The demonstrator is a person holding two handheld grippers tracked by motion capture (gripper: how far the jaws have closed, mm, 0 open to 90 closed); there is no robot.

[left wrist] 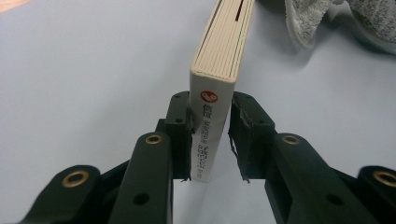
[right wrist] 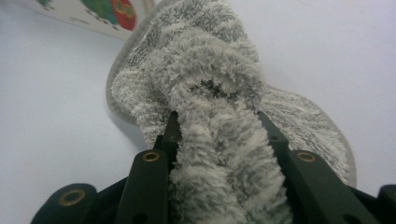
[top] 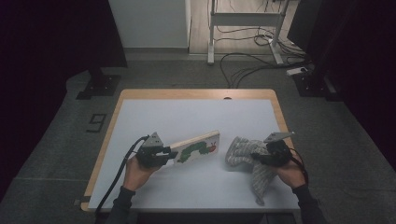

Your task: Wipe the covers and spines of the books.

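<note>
A board book (top: 196, 148) with a green caterpillar on its cover stands on its long edge on the white table top (top: 187, 112), tilted slightly. My left gripper (top: 170, 154) is shut on the book's near end; in the left gripper view its pads (left wrist: 183, 135) clamp the white spine (left wrist: 209, 135). To the right lies a fluffy grey striped cloth (top: 240, 151). My right gripper (top: 256, 157) is shut on a bunched fold of it, and one end hangs toward the table's front edge. In the right gripper view the cloth (right wrist: 210, 70) bulges out between the jaws, with the book's cover (right wrist: 107, 14) at the top left.
The table has a wooden rim (top: 112, 121). On the floor behind it lie cables (top: 247, 65), a white desk frame (top: 243, 28) and black stand bases (top: 98, 86). Dark curtains hang at both sides.
</note>
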